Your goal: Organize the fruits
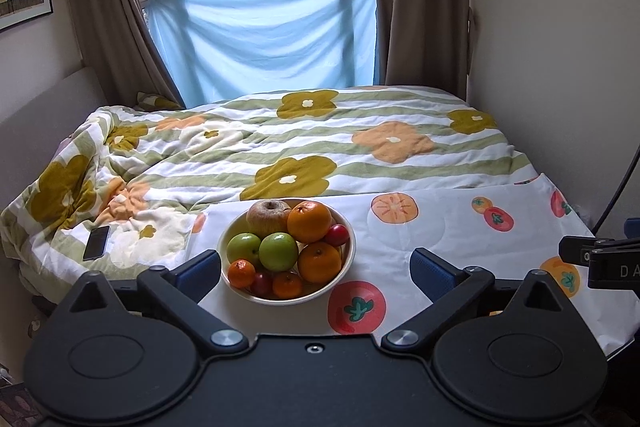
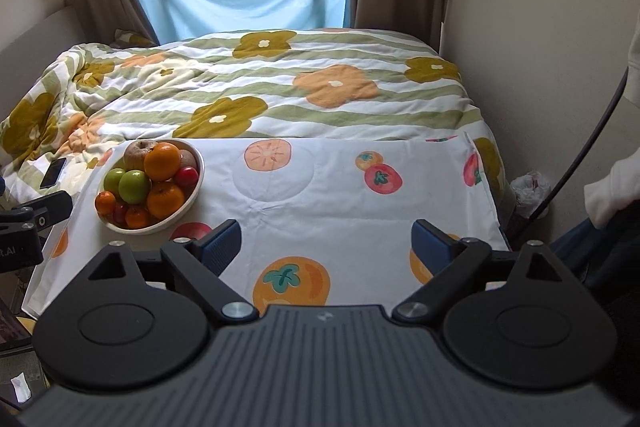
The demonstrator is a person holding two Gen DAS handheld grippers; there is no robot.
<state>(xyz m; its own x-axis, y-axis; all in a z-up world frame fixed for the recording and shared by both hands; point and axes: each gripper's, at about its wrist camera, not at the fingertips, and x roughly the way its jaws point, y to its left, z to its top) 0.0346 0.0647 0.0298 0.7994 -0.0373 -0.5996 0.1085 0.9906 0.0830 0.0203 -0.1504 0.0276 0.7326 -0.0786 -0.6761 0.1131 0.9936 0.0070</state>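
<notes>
A cream bowl [image 1: 346,259] [image 2: 192,199] full of fruit stands on a white cloth printed with fruit [image 1: 440,227] [image 2: 340,203]. In it lie two green apples [image 1: 279,251] [image 2: 135,186], a brownish apple [image 1: 268,217], two large oranges [image 1: 309,221] [image 2: 162,161], small tangerines [image 1: 241,273] and small red fruits [image 1: 337,235]. My left gripper [image 1: 316,269] is open, raised just in front of the bowl, with nothing between its blue pads. My right gripper [image 2: 326,247] is open and empty over the bare cloth to the right of the bowl.
The cloth covers a table against a bed with a flowered duvet [image 1: 300,143]. A dark phone [image 1: 96,243] [image 2: 53,173] lies on the duvet left of the bowl. A wall [image 2: 540,27] and a black cable [image 2: 580,155] lie to the right. A white sleeve [image 2: 612,187] shows at the right edge.
</notes>
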